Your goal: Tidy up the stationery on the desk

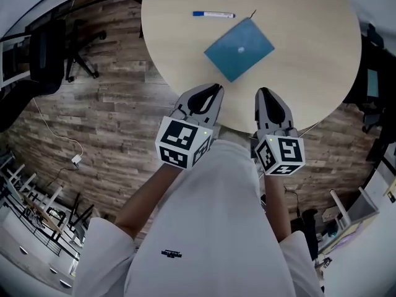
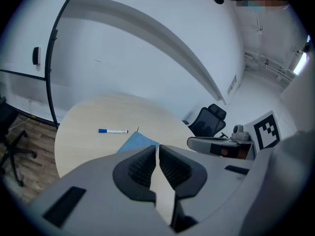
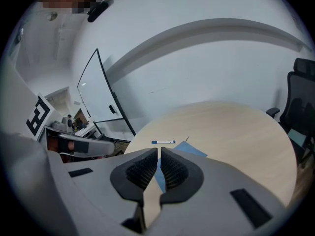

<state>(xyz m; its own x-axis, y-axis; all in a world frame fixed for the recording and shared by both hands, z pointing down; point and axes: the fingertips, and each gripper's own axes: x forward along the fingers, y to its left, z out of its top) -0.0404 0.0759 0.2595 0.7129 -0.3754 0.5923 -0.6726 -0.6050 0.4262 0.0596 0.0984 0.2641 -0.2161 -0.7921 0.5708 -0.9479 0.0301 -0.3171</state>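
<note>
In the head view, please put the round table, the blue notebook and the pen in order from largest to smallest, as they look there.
1. round table, by far the largest
2. blue notebook
3. pen, thin and clearly the smallest

No word, number or brand can be read here. The cube (image 1: 184, 142) on the left gripper (image 1: 212, 90) and the cube (image 1: 281, 154) on the right gripper (image 1: 265, 93) bear black-and-white square markers (patterns, not letters). A small dark logo (image 1: 171, 253) sits on the white shirt (image 1: 204, 228), too small to read. The blue book (image 1: 239, 48) on the counter (image 1: 297, 54) shows one pale spot, no lettering. The pen (image 1: 213, 14) shows no legible print.
</note>
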